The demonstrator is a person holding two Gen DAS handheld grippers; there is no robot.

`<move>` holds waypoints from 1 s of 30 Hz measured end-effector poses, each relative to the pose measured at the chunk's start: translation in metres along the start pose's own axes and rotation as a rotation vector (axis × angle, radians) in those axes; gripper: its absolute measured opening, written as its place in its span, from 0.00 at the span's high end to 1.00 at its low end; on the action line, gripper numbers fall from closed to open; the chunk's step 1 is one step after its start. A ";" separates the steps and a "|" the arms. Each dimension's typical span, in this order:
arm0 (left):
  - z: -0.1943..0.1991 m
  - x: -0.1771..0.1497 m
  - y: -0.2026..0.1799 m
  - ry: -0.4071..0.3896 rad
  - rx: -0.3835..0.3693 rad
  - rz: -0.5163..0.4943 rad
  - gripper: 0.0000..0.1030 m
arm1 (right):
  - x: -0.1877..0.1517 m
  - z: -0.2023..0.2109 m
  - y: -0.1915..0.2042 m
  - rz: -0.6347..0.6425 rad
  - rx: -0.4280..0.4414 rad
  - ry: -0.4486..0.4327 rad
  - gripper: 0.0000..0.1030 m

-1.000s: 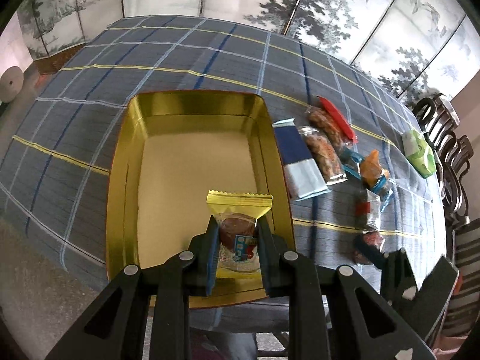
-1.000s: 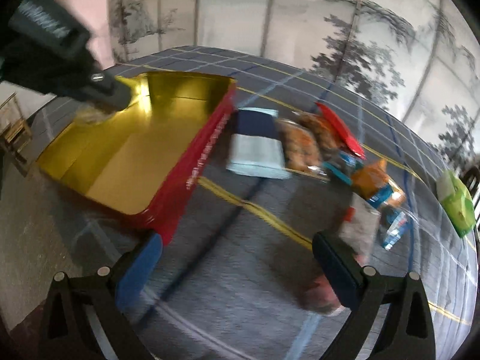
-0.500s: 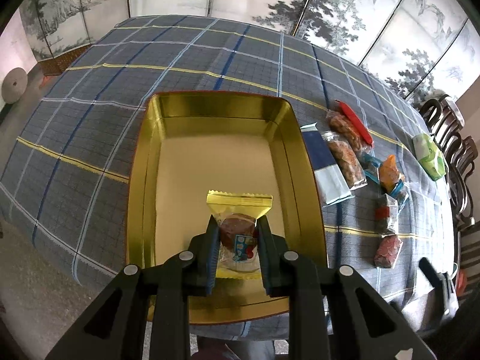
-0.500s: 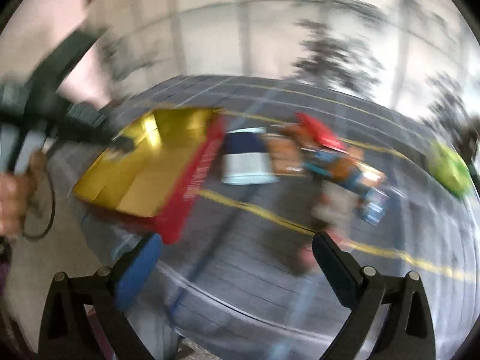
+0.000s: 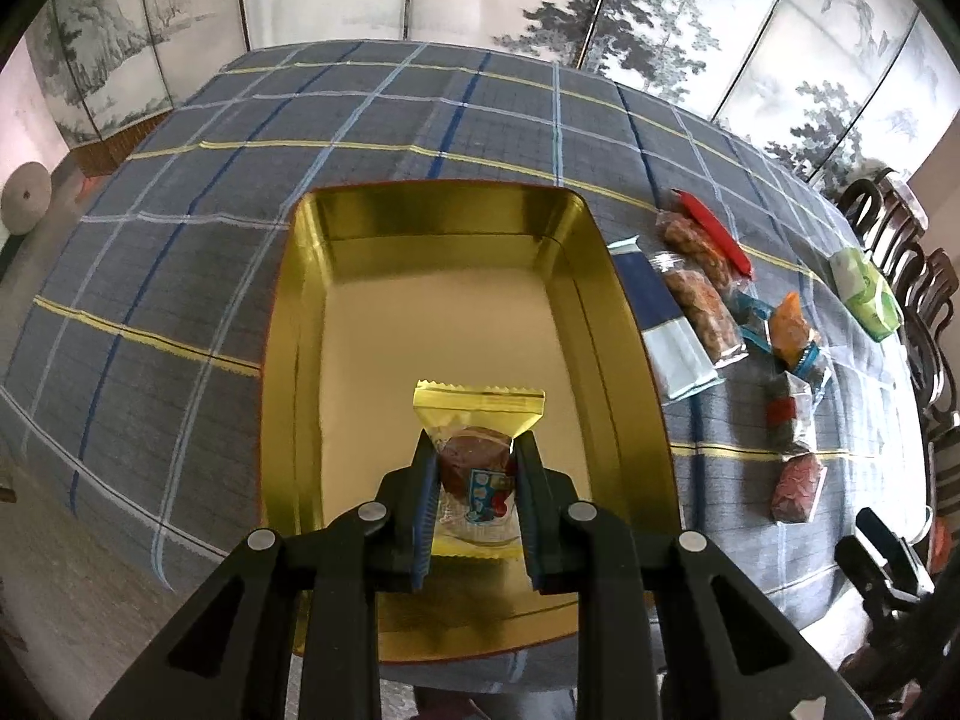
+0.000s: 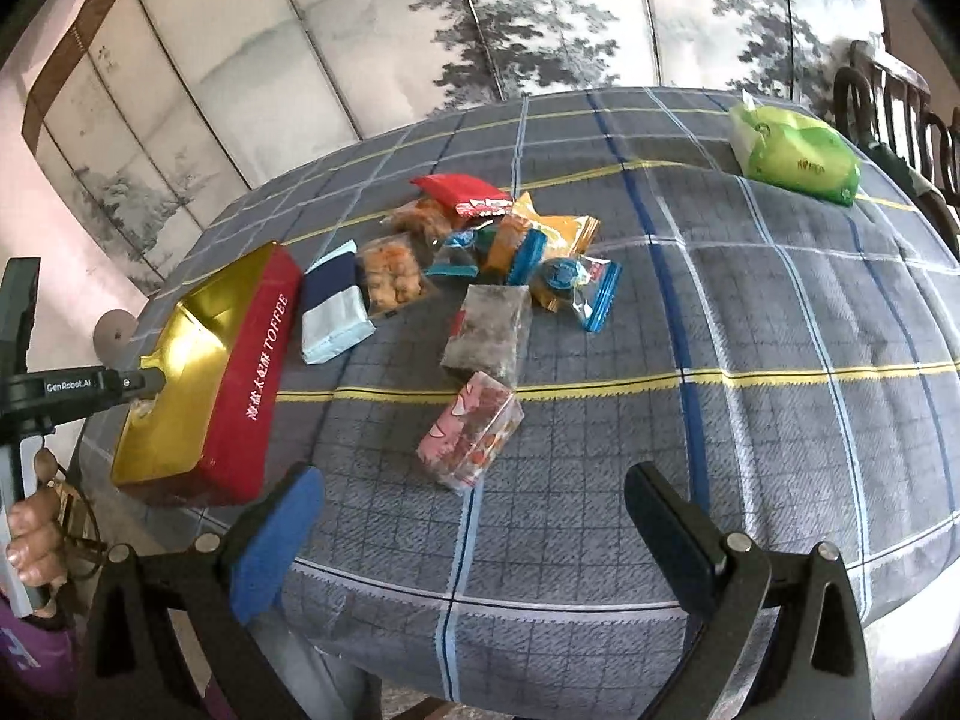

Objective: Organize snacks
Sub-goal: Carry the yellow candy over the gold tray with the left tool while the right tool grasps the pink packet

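Left wrist view is showing me the left gripper (image 5: 477,480) clamping a yellow-edged snack packet (image 5: 478,468) between its blue-padded fingers (image 5: 423,516), the round brown sweet visible through the clear wrapper. I am holding that packet above the near part of the gold-lined tin (image 5: 624,360), which is sitting on the plaid-clothed worktop (image 5: 180,276). To the tin's right I am seeing a navy and pale blue pouch (image 5: 666,324) just beside its wall, then a row of loose snacks running toward the near edge.

Through the right wrist camera I am looking past the right gripper (image 6: 474,525), whose fingers are standing wide apart with nothing between them, hovering over the near edge of the worktop. A pink patterned packet (image 6: 471,429) is lying closest to it, with a grey speckled packet (image 6: 489,330) touching it just behind. Farther back, orange and blue wrappers (image 6: 534,252) are piled with a red pouch (image 6: 462,192). A green tissue pack (image 6: 795,153) is lying well apart at the far right. The tin's red side is reading TOFFEE.
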State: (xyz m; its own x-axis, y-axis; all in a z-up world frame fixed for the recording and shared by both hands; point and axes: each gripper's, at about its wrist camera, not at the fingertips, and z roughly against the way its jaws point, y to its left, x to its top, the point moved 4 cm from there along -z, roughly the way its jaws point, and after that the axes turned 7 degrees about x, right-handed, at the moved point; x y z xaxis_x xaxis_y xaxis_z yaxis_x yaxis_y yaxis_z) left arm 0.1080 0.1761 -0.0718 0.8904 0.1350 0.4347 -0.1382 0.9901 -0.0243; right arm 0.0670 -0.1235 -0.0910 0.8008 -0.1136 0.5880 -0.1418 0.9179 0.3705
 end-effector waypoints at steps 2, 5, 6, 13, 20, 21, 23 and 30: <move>-0.003 0.001 0.001 -0.001 0.002 -0.003 0.80 | 0.001 -0.003 0.000 -0.009 -0.004 0.005 0.01; -0.007 0.002 0.001 0.003 0.001 -0.010 0.80 | 0.005 -0.007 0.002 -0.016 -0.021 0.003 0.01; -0.008 0.002 0.000 0.003 -0.001 -0.013 0.80 | 0.006 -0.009 0.002 -0.016 -0.031 0.006 0.01; -0.015 0.005 -0.001 0.004 -0.007 -0.032 0.80 | 0.010 -0.028 -0.004 -0.079 -0.057 0.037 0.05; -0.024 0.007 -0.001 0.019 -0.016 -0.043 0.80 | 0.017 -0.054 -0.004 -0.113 -0.074 0.082 0.43; -0.025 0.007 -0.001 0.019 -0.015 -0.043 0.80 | 0.016 -0.057 -0.005 -0.126 -0.068 0.096 0.62; -0.025 0.008 -0.001 0.021 -0.015 -0.045 0.80 | 0.015 -0.062 -0.006 -0.140 -0.049 0.104 0.74; -0.026 0.009 -0.002 0.020 -0.012 -0.046 0.80 | 0.004 -0.039 -0.011 -0.109 0.046 0.085 0.78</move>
State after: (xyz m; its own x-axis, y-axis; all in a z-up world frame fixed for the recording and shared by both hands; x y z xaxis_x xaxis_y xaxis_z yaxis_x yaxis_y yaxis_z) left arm 0.1274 0.1764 -0.0912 0.9043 0.0902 0.4173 -0.0920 0.9956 -0.0158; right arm 0.0946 -0.1188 -0.1209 0.8592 -0.1773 0.4800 -0.0760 0.8835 0.4622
